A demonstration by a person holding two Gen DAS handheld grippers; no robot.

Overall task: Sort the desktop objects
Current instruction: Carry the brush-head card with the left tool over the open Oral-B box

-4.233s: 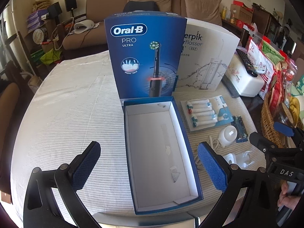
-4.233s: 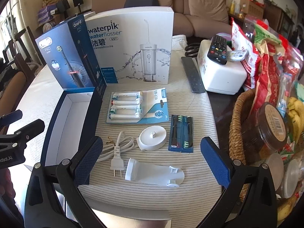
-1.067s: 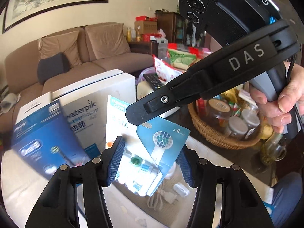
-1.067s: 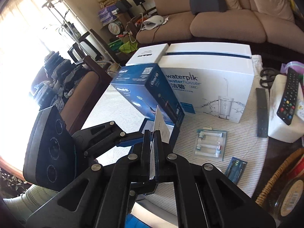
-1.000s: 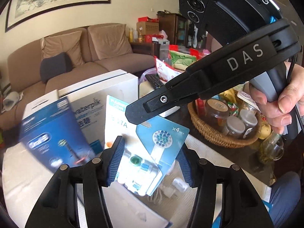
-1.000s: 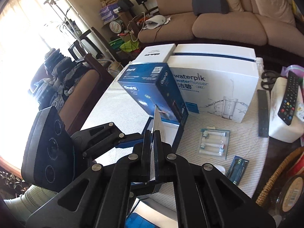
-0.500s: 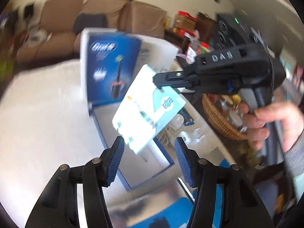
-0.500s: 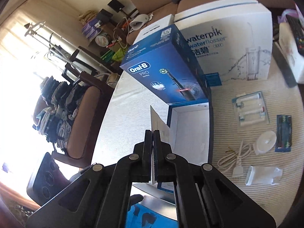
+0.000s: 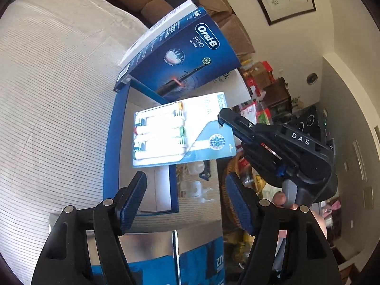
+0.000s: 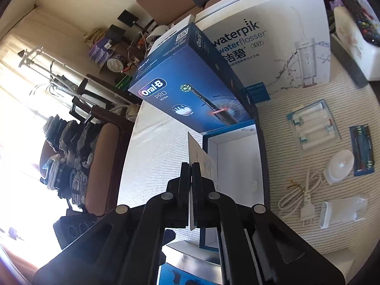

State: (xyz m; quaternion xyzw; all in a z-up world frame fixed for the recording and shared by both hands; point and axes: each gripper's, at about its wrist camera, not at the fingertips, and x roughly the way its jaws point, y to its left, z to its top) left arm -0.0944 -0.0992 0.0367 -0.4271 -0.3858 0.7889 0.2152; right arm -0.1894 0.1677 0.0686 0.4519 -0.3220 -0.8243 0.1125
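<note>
The right claw (image 10: 191, 190) pinches the brush-head card (image 9: 182, 130) by its edge over the open box (image 9: 114, 142) (presumably to drop it in), while the empty left claw (image 9: 185, 201) is opening.

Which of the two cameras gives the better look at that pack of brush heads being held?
The left wrist view: the brush head pack faces it flat, heads and print visible, pinched at one edge by the right gripper. The right wrist view shows it only edge-on, a thin white card between that gripper's shut fingers.
</note>
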